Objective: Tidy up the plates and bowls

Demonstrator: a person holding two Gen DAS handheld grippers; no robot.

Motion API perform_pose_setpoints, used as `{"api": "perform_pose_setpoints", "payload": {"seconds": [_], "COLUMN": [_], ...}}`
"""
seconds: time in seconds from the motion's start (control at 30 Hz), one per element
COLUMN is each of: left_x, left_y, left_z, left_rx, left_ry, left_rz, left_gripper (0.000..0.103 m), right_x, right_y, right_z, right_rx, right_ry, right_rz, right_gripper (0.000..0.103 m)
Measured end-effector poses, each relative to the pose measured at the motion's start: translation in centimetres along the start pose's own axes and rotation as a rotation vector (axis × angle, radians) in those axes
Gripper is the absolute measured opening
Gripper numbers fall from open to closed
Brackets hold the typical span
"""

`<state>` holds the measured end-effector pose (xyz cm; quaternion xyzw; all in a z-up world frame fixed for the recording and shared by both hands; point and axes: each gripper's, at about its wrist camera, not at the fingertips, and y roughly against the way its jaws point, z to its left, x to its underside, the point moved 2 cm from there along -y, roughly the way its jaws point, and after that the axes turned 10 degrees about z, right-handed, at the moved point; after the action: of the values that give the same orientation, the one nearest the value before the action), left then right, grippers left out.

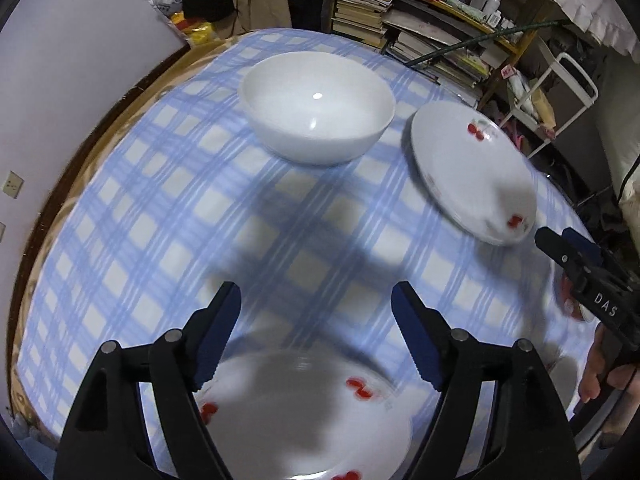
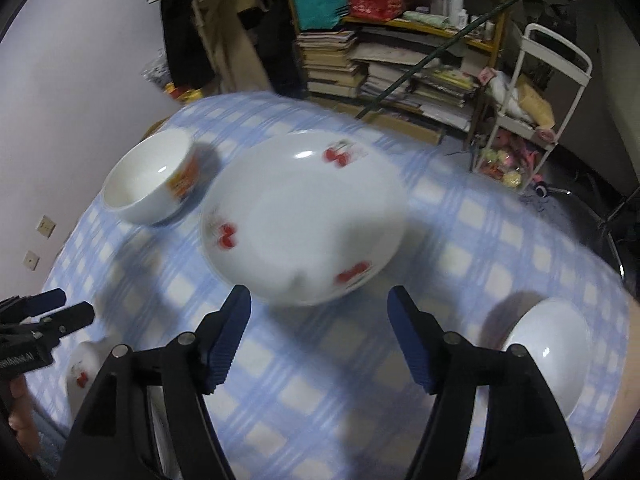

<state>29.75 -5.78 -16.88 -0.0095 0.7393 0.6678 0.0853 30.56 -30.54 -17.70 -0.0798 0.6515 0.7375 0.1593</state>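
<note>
On the blue checked tablecloth [image 1: 160, 200], from left, we note the left gripper [image 1: 316, 336] with jaws apart, empty, above a cherry-print plate [image 1: 304, 412]. Beyond it sits a white bowl [image 1: 318, 108]. A second cherry plate [image 2: 304, 216] lies further right. Our right gripper [image 2: 318, 336] hangs over bare cloth, likewise spread and empty, with a small bowl [image 2: 548, 344] just beside it.
</note>
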Motion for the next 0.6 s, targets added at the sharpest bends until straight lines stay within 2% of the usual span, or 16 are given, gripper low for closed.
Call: {"api": "perform_pose_setpoints", "payload": {"seconds": [0.3, 0.6], "left_x": [-4.1, -6.5], "left_y": [-0.2, -2.5], "left_z": [-2.8, -5.4], "left_rx": [0.046, 0.065], "left_ry": [-0.024, 0.007], "left_rz": [-0.012, -0.022], "left_gripper": [0.077, 0.077], "right_x": [-3.4, -5.6], "right_y": [-1.5, -3.5], "right_z": [-4.0, -6.5], "right_rx": [0.054, 0.009], "right_ry": [-0.028, -0.118], "right_rz": [0.008, 0.025], "right_gripper": [0.075, 0.074]}}
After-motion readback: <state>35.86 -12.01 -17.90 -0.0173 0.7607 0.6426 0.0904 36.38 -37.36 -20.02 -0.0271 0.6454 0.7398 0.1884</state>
